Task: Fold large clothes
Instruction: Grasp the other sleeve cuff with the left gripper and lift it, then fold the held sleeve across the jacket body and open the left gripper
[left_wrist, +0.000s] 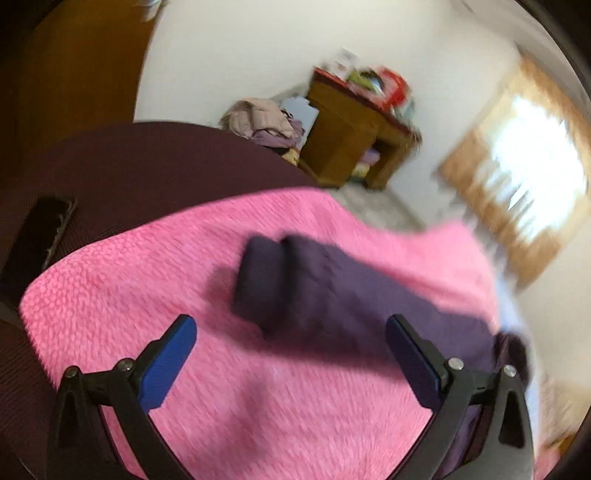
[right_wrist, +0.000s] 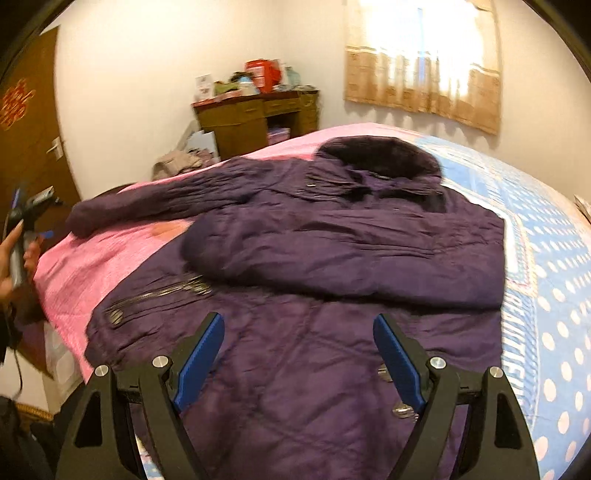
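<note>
Coat (right_wrist: 332, 258) lies lengthwise up the bed (right_wrist: 554, 258), collar far; right gripper (right_wrist: 298, 354), fingers wide and empty, hangs over its hem, left gripper (left_wrist: 291, 354) wide near the sleeve (left_wrist: 266, 277).

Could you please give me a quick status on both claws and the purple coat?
Both claws, left and right, open and empty. Purple coat flat on bed, one sleeve folded across, other sleeve stretched out. Nothing in the way.

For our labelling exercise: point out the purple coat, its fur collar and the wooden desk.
purple coat (right_wrist: 332, 240), right wrist view, folded sleeve.
fur collar (right_wrist: 373, 153), right wrist view, collar's middle.
wooden desk (right_wrist: 240, 122), right wrist view, drawer front.
</note>
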